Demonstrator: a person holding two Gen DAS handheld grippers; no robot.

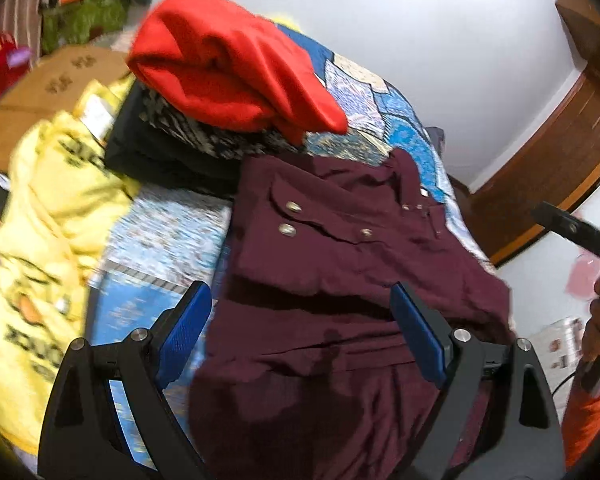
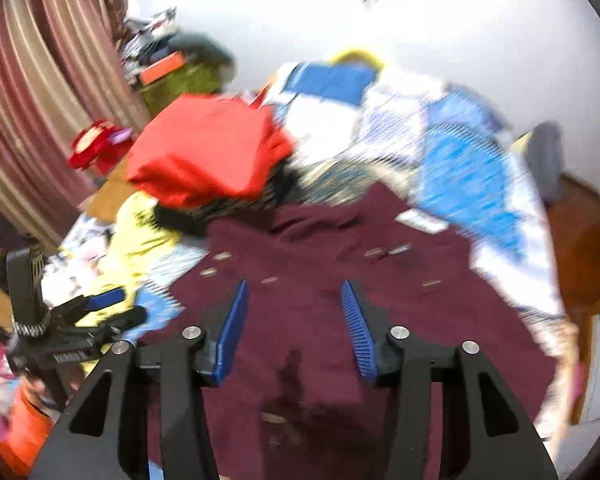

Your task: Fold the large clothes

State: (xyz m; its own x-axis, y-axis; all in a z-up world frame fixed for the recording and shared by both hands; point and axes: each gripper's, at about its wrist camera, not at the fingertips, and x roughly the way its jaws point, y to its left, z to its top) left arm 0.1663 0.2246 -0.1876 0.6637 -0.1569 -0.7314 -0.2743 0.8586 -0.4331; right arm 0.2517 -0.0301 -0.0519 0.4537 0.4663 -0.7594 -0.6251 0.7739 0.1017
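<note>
the maroon shirt (image 1: 340, 240) lies partly folded on the bed (image 1: 160, 232), over the blue patterned bedspread, its metal buttons (image 1: 292, 208) facing up. the left hand-held gripper (image 1: 300, 336) hangs over the shirt's near end with its blue pads (image 1: 184, 332) wide apart, nothing between them but cloth lying below. the right hand-held gripper (image 2: 296, 328) hangs above the middle of the shirt, its jaws partly apart and gripping nothing; the picture from that side is blurred. beyond the shirt a red garment (image 1: 236, 68) sits on top of a dark patterned pile (image 1: 180, 140), and that pile touches the shirt's far edge. to the left a yellow garment (image 1: 48, 220) with black lettering sprawls across the bed's edge. a striped curtain (image 2: 40, 100) hangs at the far left, a white wall (image 1: 440, 40) behind the bed.
</note>
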